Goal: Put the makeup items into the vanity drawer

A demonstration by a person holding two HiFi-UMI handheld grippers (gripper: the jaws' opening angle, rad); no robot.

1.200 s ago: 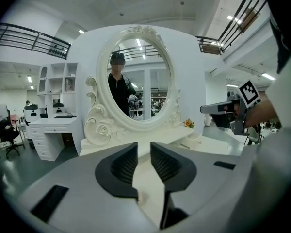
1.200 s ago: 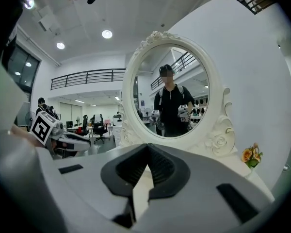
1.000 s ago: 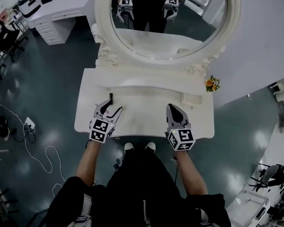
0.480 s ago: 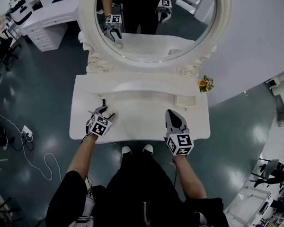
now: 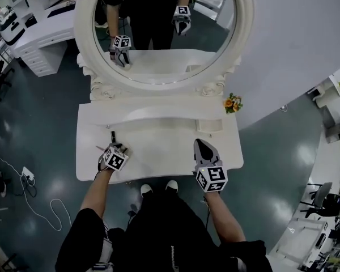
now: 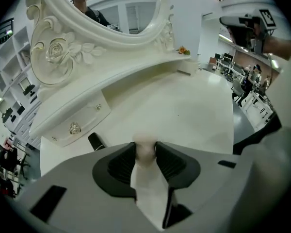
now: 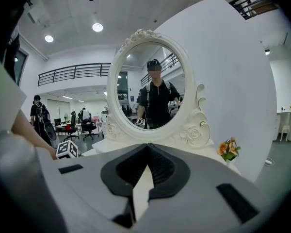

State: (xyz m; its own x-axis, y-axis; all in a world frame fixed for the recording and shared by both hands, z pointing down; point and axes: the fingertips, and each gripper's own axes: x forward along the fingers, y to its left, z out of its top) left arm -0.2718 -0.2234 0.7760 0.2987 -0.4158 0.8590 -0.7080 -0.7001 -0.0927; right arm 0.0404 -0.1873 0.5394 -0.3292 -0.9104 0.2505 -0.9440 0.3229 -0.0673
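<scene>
My left gripper (image 5: 114, 148) points steeply down at the left part of the white vanity top (image 5: 158, 149). In the left gripper view its jaws (image 6: 145, 152) have just been closing, and a small pale rounded makeup item (image 6: 145, 149) sits between the pads, which touch it on both sides. A black makeup tube (image 5: 113, 136) (image 6: 96, 141) lies just beyond, in front of the shut drawer (image 6: 85, 118) with its crystal knob (image 6: 75, 128). My right gripper (image 5: 202, 144) (image 7: 146, 147) hovers over the right part of the top, shut and empty.
A big oval mirror (image 5: 158, 33) rises behind the raised drawer shelf (image 5: 158, 115). Orange flowers (image 5: 232, 102) (image 7: 226, 147) stand at the shelf's right end. A thin stick (image 5: 99, 148) lies left of my left gripper. Other desks and chairs stand far left.
My left gripper has dropped to the tabletop beside the black tube and tipped downward. My right gripper has shifted a little over the right side.
</scene>
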